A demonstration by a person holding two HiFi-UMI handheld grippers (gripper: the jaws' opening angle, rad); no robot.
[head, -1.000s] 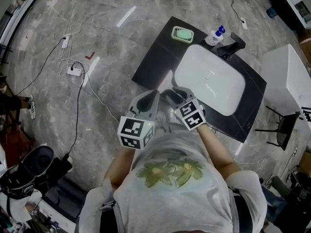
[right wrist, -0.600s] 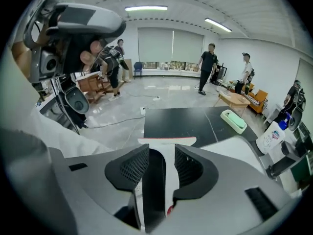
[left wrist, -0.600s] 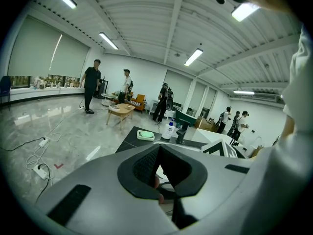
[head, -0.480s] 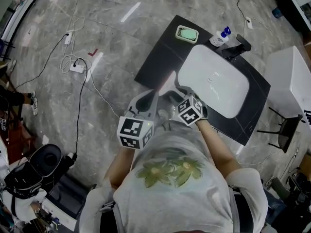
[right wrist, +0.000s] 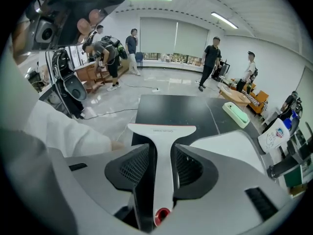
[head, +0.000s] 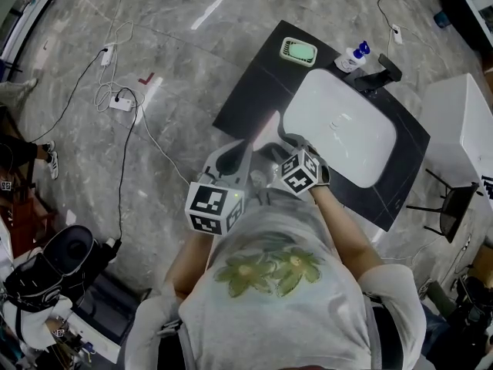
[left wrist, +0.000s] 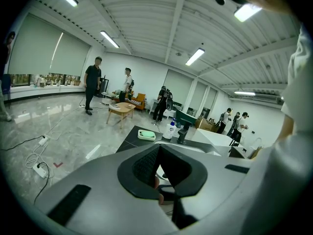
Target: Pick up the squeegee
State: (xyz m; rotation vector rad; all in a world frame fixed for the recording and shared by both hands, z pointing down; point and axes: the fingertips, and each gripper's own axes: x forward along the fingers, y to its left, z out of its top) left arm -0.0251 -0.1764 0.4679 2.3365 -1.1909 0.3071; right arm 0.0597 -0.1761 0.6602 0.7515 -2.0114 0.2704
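The squeegee (right wrist: pixel 161 130) is white, with a wide blade and a red-ringed hole at its handle end. It lies on the dark counter (right wrist: pixel 171 109), blade pointing away from me. My right gripper (right wrist: pixel 161 148) points steeply down over it, open, with the handle between the two pads and a thin gap on each side. In the head view the right gripper (head: pixel 283 143) sits at the counter's near-left edge and hides the squeegee. My left gripper (head: pixel 245 149) hovers just left of it, shut and empty, and in its own view the left gripper (left wrist: pixel 159 148) has its tips together.
A white sink (head: pixel 339 126) fills the counter's middle, with a black faucet (head: pixel 377 74) and a spray bottle (head: pixel 354 55) behind it. A green soap dish (head: pixel 298 51) sits at the far corner. Cables (head: pixel 115 102) trail over the floor on the left. A white cabinet (head: pixel 462 129) stands on the right.
My right gripper has sunk toward the counter's edge and rolled a little. The left gripper has stayed where it was.
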